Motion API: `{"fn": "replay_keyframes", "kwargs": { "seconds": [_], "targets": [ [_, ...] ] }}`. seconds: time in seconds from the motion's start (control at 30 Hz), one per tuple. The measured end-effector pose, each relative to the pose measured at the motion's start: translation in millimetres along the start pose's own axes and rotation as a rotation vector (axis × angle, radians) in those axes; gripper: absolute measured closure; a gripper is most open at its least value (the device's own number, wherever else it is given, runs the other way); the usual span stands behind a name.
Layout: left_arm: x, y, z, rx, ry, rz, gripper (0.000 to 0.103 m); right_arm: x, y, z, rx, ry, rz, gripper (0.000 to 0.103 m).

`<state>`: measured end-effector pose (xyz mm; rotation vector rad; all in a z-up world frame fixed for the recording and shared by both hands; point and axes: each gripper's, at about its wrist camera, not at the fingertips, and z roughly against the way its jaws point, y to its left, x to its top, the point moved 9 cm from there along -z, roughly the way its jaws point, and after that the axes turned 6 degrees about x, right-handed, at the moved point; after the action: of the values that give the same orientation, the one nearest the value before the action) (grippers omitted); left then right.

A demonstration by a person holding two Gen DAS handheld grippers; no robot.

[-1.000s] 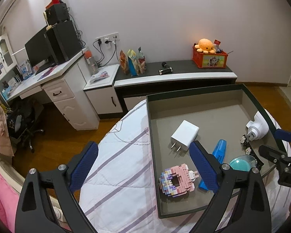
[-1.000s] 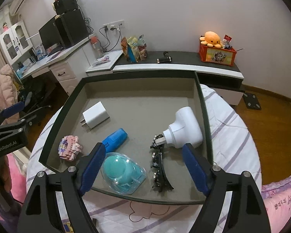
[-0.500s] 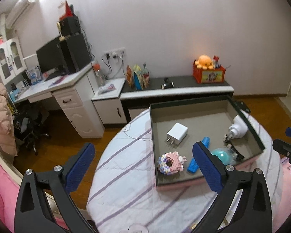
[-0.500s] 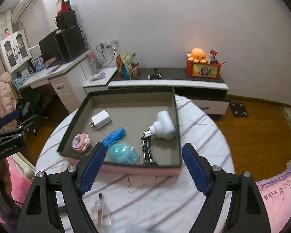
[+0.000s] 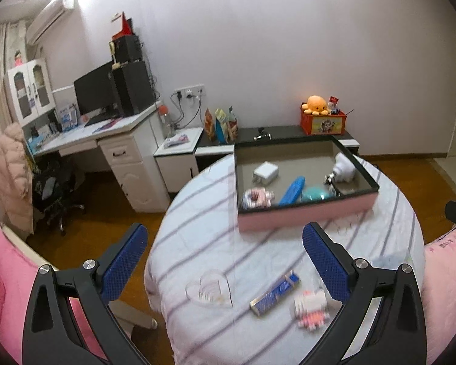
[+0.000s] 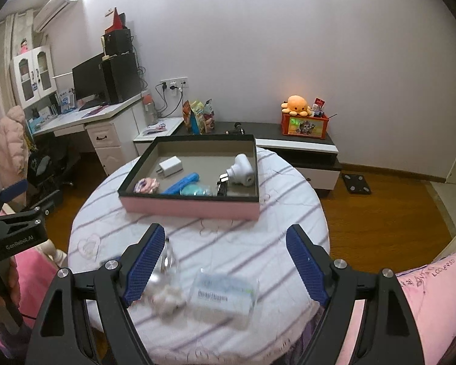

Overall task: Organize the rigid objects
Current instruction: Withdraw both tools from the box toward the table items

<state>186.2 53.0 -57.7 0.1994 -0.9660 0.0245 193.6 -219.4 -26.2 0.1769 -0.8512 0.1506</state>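
The left gripper (image 5: 225,249) is hovering above the near-left part of the round table (image 5: 203,237), its blue-padded fingers (image 5: 123,263) spread wide apart and gripping nothing. The right gripper (image 6: 225,257) is hanging over the near edge of the same striped tablecloth, its jaws likewise standing wide apart and empty.

A pink-sided box (image 6: 191,208) with a dark rim is sitting on the far half of the table. Inside it, a white charger (image 6: 171,166) is lying toward the back left, a pink block toy (image 6: 146,185) is resting at the front left, and a blue cylinder (image 6: 181,183) is lying slantwise just beside a teal round item (image 6: 196,190). A white plug adapter (image 6: 242,171) is lying on the right side, with a small black object (image 6: 222,188) just in front of it.

On the near part of the table, outside the box, a blue-and-white flat packet (image 5: 275,293) is lying next to a small pink-and-white block figure (image 5: 310,310). In the right wrist view, a clear plastic case with a label (image 6: 223,296) is sitting between the fingers, beside a blurred transparent bottle (image 6: 166,263) and a pale lumpy object (image 6: 168,301) too blurred to identify.
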Motion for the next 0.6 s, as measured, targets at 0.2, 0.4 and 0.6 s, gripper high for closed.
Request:
{"fn": "replay_keyframes", "kwargs": {
  "seconds": [0.2,0.4,0.6],
  "targets": [
    [-27.1,0.8,17.1,0.013,0.021,-0.003,0.000,-23.3,8.6,7.7,0.051,0.002,-0.009,0.019],
    [-25.5,-4.3,35.1,0.013,-0.020,-0.022,0.000,-30.2,8.1,14.9,0.060,-0.006,-0.026,0.019],
    [-29.6,-10.2,33.8,0.005,-0.006,-0.041,0.000,-34.0,6.9,16.4,0.049,0.001,-0.033,0.019]
  ]
}}
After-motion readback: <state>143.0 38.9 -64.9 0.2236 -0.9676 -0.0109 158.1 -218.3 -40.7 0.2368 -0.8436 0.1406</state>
